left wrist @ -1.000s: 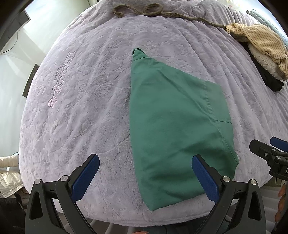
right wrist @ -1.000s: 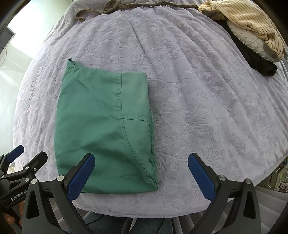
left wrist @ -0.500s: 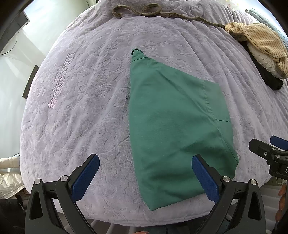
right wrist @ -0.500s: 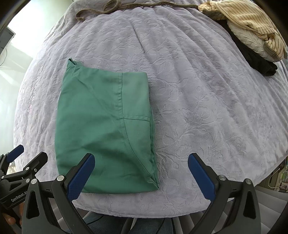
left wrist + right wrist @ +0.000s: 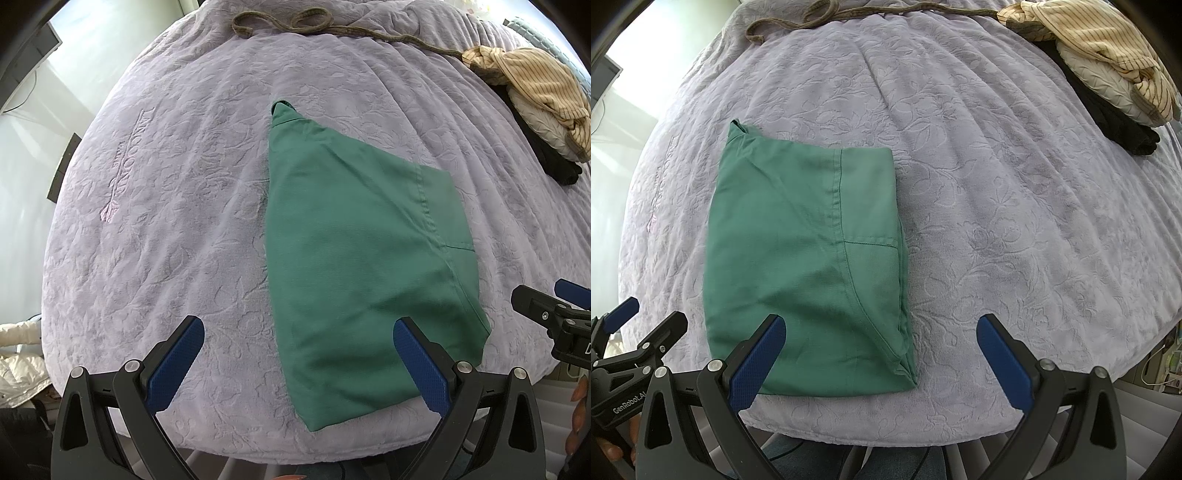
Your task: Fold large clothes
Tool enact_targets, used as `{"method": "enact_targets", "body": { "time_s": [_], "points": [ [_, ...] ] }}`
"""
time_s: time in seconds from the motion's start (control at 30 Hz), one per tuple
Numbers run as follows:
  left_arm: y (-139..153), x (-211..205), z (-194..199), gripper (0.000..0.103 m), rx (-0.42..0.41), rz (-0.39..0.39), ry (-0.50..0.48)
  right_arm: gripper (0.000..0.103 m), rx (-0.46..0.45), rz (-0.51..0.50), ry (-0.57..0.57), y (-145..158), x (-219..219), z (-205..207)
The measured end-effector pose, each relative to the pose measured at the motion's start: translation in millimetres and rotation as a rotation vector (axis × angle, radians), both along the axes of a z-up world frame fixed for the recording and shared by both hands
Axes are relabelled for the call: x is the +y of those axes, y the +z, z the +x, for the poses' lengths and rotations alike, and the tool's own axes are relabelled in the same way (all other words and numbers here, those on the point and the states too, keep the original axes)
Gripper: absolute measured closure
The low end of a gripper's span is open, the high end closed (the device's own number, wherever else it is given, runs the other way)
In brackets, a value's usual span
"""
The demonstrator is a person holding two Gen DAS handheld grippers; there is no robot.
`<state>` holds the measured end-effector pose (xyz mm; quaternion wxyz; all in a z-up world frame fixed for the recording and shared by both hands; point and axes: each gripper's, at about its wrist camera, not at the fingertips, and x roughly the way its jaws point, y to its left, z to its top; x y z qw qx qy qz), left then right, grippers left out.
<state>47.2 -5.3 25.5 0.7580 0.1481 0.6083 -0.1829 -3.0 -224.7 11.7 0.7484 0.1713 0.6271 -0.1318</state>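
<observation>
A folded green garment (image 5: pixel 365 266) lies flat on a lavender embossed blanket (image 5: pixel 184 206) that covers the bed, close to the near edge. A seam runs down its right part and a small collar-like corner pokes out at its far left tip.

Both tools hover above the near edge of the bed — neither touches the cloth. The left gripper (image 5: pixel 295 363) has its blue-padded fingers spread wide, empty; seen from its own camera, the right finger sits over the garment's near right corner. The right gripper (image 5: pixel 881 360) is likewise spread wide and holds nothing, its left finger over the garment's near left part and its right finger over bare blanket. Each tool shows at the edge of the other's view, just beside it.

At the far right of the bed sits a heap of other clothes — a yellow striped top (image 5: pixel 1100 40) over a cream quilted piece (image 5: pixel 1097 79) and something black (image 5: pixel 1123 127). A brown cord (image 5: pixel 295 27) loops along the far edge. Pale lettering (image 5: pixel 122 170) is pressed into the blanket to the left of the garment.
</observation>
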Motion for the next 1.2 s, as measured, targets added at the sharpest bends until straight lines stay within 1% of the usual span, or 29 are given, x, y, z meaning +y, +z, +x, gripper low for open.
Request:
{"method": "enact_targets", "body": {
  "time_s": [0.27, 1.0, 1.2],
  "points": [
    [0.4, -0.5, -0.7, 0.000, 0.000, -0.001, 0.003, 0.000, 0.001, 0.001, -0.002, -0.1, 2.5, -2.4],
    [7.4, -1.3, -5.6, 0.000, -0.037, 0.005, 0.001, 0.000, 0.000, 0.007, 0.009, -0.7, 8.8, -5.2],
    [6.2, -0.4, -6.4, 0.000, -0.024, -0.001, 0.013, 0.000, 0.002, 0.010, 0.008, -0.9, 8.1, -5.1]
  ]
}}
